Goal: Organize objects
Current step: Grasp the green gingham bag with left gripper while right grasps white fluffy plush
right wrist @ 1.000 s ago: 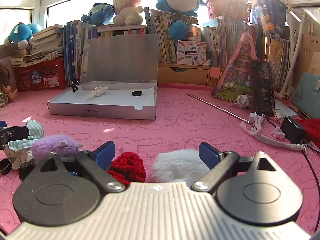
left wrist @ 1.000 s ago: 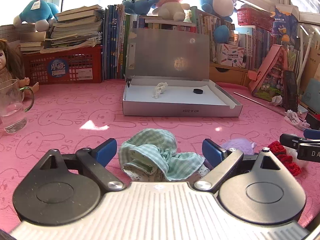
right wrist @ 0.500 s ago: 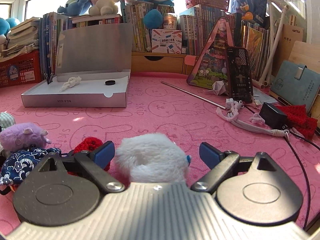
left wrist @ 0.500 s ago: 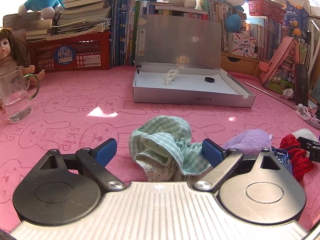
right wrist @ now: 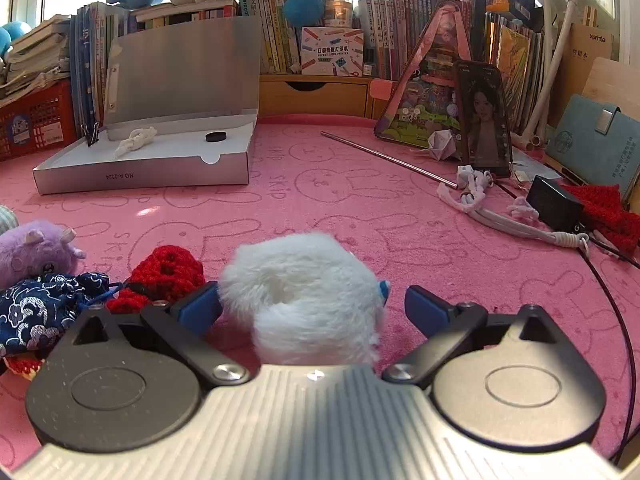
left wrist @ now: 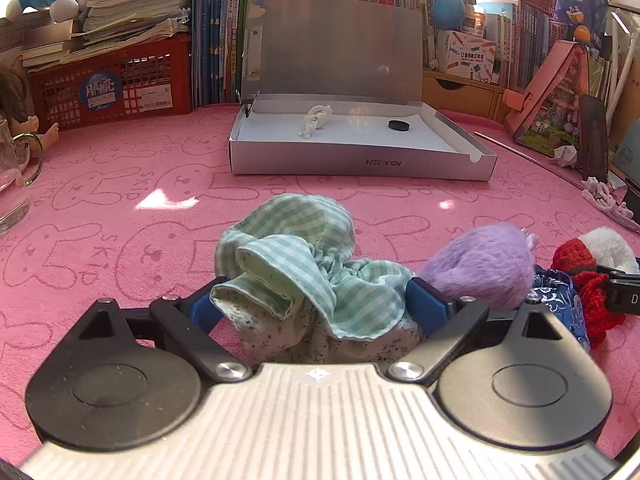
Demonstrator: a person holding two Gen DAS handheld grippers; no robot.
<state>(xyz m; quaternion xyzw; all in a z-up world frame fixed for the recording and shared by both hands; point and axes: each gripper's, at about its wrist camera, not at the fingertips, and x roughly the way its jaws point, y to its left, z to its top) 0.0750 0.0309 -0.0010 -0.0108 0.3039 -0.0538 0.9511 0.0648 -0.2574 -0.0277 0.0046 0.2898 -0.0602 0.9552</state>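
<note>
A green checked cloth [left wrist: 296,264] lies bunched on the pink mat between the fingers of my left gripper [left wrist: 316,308], which is open around it. A white fluffy toy [right wrist: 304,296] lies between the fingers of my right gripper [right wrist: 312,308], also open; the left finger touches it, the right stands apart. A purple plush [left wrist: 484,264] [right wrist: 36,248], a red knitted piece [left wrist: 580,276] [right wrist: 168,276] and a dark blue patterned pouch [right wrist: 36,312] lie between the two. An open silver box [left wrist: 360,164] [right wrist: 140,176] holds a white scrap [left wrist: 314,120] and a black disc [left wrist: 398,125].
A glass mug [left wrist: 12,184] stands at the far left, a red basket [left wrist: 112,84] with books behind it. A metal rod [right wrist: 388,158], phone [right wrist: 484,116], black adapter [right wrist: 554,208] with cable and a teal notebook [right wrist: 596,148] lie to the right. Books line the back.
Both grippers have come lower and closer over the mat. The checked cloth now sits deeper between my left fingers, the white toy deeper between my right fingers. Both remain open.
</note>
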